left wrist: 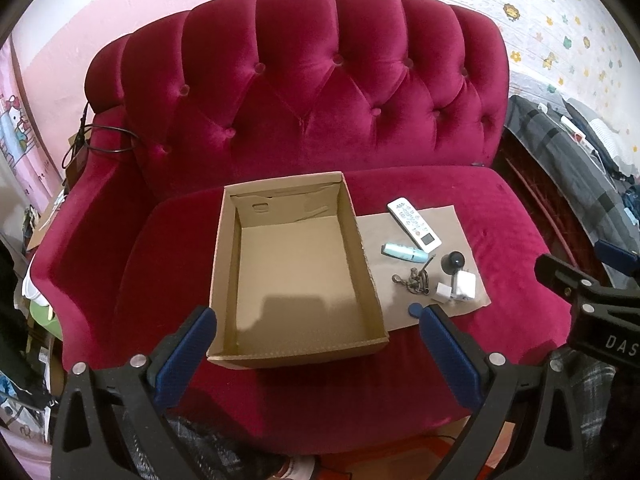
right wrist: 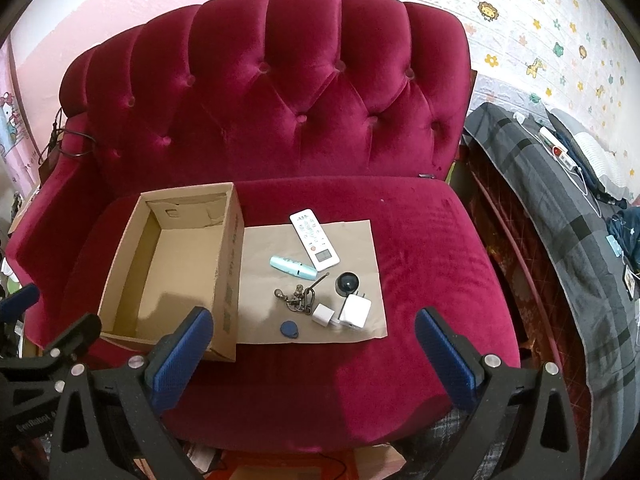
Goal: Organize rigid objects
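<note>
An empty open cardboard box [left wrist: 294, 354] [right wrist: 228, 280] sits on the red sofa seat. Right of it, a brown paper sheet [right wrist: 256, 320] [left wrist: 380, 312] carries a white remote [right wrist: 315, 244] [left wrist: 414, 223], a light blue tube [right wrist: 291, 267] [left wrist: 403, 253], a key bunch [right wrist: 296, 297] [left wrist: 414, 280], a black round object [right wrist: 346, 283] [left wrist: 453, 261], two white chargers [right wrist: 354, 309] [left wrist: 460, 286] and a blue key fob [right wrist: 289, 329] [left wrist: 415, 310]. My left gripper [left wrist: 318, 330] is open, above the box's near edge. My right gripper [right wrist: 314, 332] is open, above the sheet's near edge.
The red tufted sofa [left wrist: 304, 92] fills both views. A bed with a grey checked blanket [right wrist: 560, 216] stands to the right. A black cable [left wrist: 108, 144] lies on the left armrest. Clutter lies on the floor at the left.
</note>
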Demonstrator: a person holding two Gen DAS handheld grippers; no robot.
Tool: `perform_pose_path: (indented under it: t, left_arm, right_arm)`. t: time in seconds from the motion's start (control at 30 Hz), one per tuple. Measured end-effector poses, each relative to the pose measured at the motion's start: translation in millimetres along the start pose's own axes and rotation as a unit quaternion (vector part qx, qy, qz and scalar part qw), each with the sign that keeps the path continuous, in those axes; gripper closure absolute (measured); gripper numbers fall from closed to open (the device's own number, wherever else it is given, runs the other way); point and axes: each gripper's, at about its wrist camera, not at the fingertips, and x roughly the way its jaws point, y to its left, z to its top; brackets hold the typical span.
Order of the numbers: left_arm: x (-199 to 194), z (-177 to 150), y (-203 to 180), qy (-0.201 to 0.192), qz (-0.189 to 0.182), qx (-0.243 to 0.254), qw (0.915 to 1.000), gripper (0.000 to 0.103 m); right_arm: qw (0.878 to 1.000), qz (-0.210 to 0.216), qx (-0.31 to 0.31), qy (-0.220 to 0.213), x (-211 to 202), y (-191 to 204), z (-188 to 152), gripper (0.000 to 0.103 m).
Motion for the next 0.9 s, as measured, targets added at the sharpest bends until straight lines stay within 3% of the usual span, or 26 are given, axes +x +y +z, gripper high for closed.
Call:
perform_pose_path:
  t: [0.2,0.47,0.9]
  left_arm:
    - [15,11,18,-0.008,0.029,0.003,0.9995,0.0]
    - [60,26,50,-0.001,0.04,0.008,0.9992,0.0]
    - [150,35,111,0.044,0.041,-0.023,0.9979,0.0]
  right_arm:
    - [1.0,-0.006,0.006,0.004,11,-5,4,0.0]
    - [1.0,-0.023,0.008,0.02,38,-8,9,0.0]
    - [0.998,-0.05,-0.004,0.047,79,-4,15,0.0]
